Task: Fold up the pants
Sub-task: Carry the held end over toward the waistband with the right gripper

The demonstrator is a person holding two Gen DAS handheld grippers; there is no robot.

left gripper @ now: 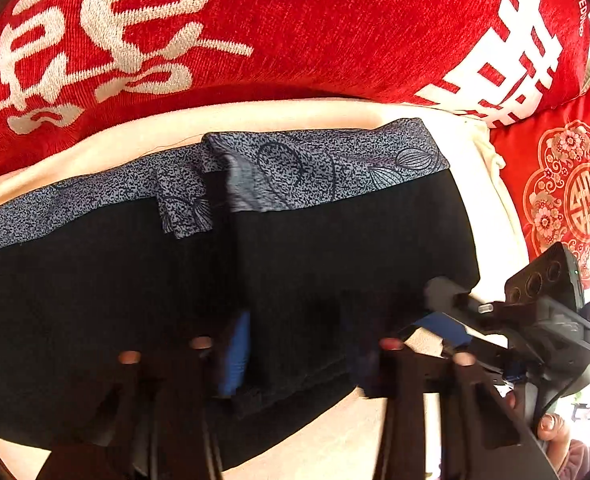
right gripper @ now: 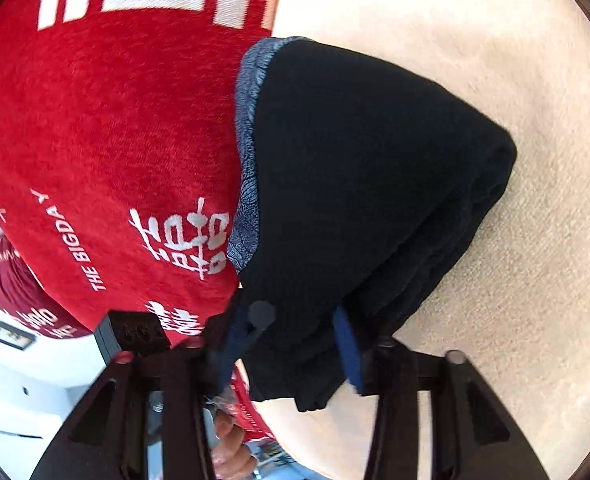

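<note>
Tilting inward, your right gripper grasps the black pants on the cream sofa; your left gripper seemingly pinches their hem, level, below 2 red cushions.

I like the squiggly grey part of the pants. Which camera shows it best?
The left wrist view: the grey patterned waistband stretches wide across the black pants there. The right wrist view shows only a thin strip at the edge.
</note>
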